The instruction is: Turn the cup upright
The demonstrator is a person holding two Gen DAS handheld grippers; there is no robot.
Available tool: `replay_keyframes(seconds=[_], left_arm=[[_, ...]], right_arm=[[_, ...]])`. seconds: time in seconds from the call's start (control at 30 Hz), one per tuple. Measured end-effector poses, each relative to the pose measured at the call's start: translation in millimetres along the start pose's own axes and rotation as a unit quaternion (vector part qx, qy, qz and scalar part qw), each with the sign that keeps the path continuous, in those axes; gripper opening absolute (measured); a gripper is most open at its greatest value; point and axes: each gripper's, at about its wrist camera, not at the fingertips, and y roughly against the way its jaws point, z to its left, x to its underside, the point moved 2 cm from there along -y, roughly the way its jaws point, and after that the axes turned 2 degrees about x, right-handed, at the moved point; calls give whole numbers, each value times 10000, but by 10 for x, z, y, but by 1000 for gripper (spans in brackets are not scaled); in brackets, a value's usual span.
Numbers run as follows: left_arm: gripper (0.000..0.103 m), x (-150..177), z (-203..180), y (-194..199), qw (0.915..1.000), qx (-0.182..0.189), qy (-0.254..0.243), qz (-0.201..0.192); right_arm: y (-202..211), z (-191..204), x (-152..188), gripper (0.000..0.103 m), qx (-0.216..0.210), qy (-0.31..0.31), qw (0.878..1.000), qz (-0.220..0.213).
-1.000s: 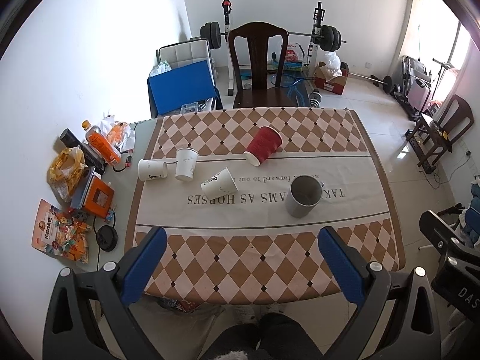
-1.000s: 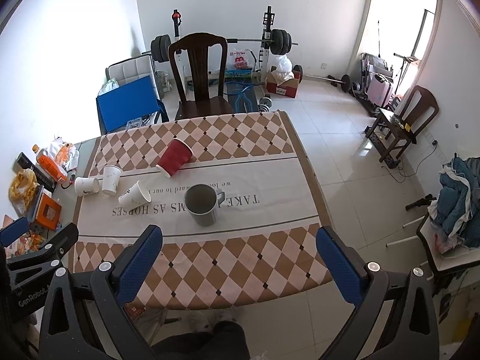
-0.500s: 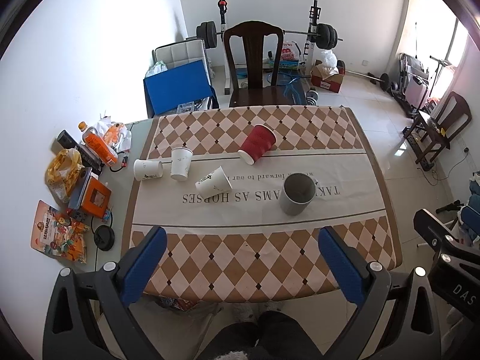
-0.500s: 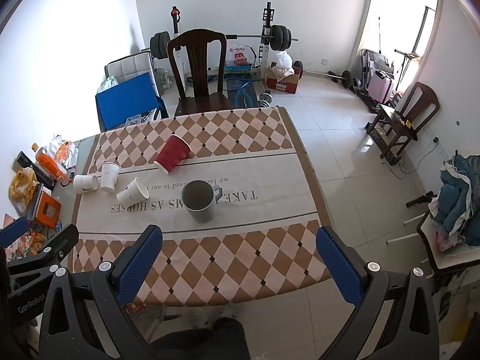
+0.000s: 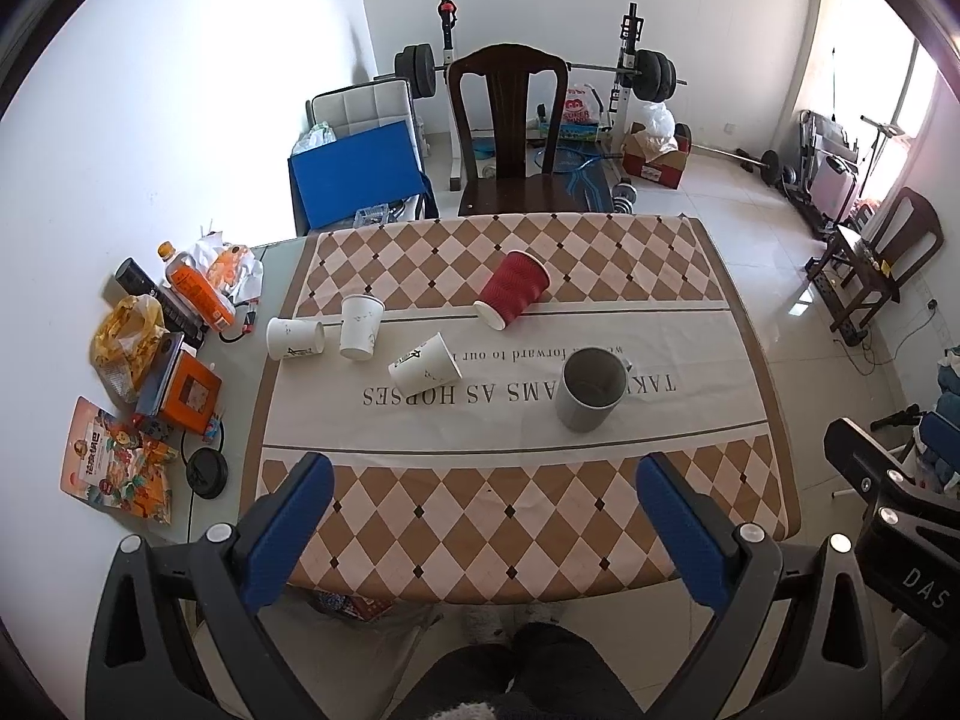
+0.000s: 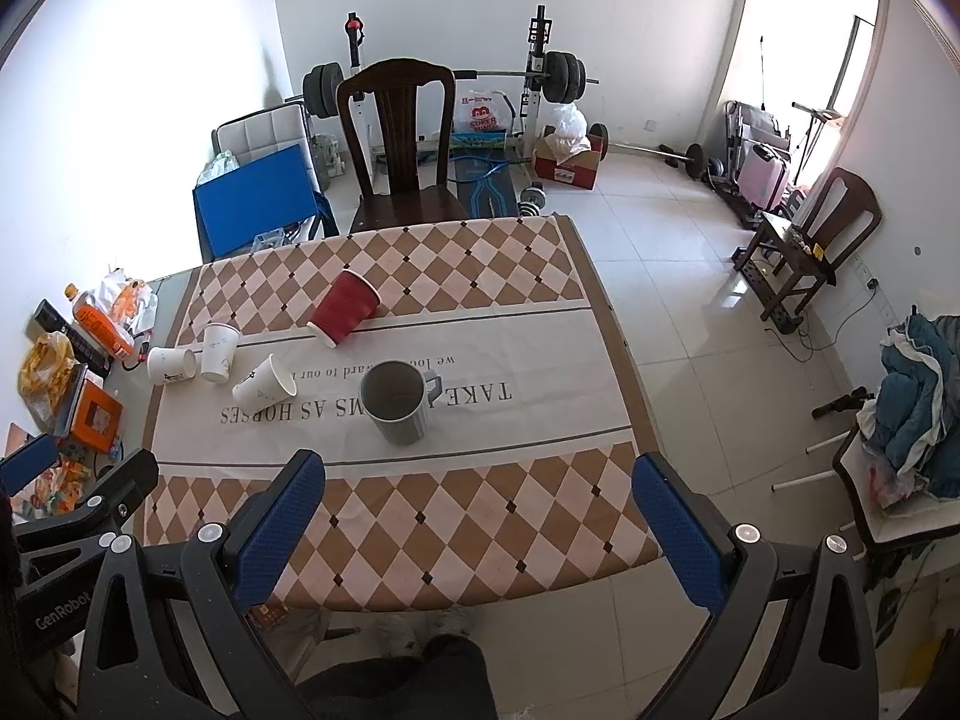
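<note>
The red cup (image 5: 513, 294) lies on its side toward the far half of the counter (image 5: 510, 516), its open mouth tipped toward me and to my left, its base pointing away toward the wooden chair (image 5: 510, 132). Nearer me and to the right stands the grey mug (image 5: 590, 387), already upright, mouth open to the ceiling. Off to the left sit three white paper cups: one on its side (image 5: 426, 365) closest to the red one, one that looks to be standing mouth up (image 5: 360, 327), and one on its side (image 5: 294, 338) at the cloth's left border.

Both my claws hang high above the near edge, well apart from everything. My left claw (image 5: 480, 516) has its blue pads spread wide and grips nothing; my right claw (image 6: 477, 516) is likewise spread and bare.

I judge no flip has begun on the fallen cups; this is the approach stage. Which fallen cup comes first I cannot tell. For the red one, I would need to come down and forward, straddle its ribbed wall across the middle, close gently so the paper does not crush, then lift and rotate until the mouth faces up.
</note>
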Motion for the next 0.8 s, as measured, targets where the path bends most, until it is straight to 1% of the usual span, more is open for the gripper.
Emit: replay_keyframes(seconds=[0.8], left_arm=[[103,4,29,-5,10000,4,-23,5]], right_arm=[[13,-7,-8,103,7,11,10000,1]])
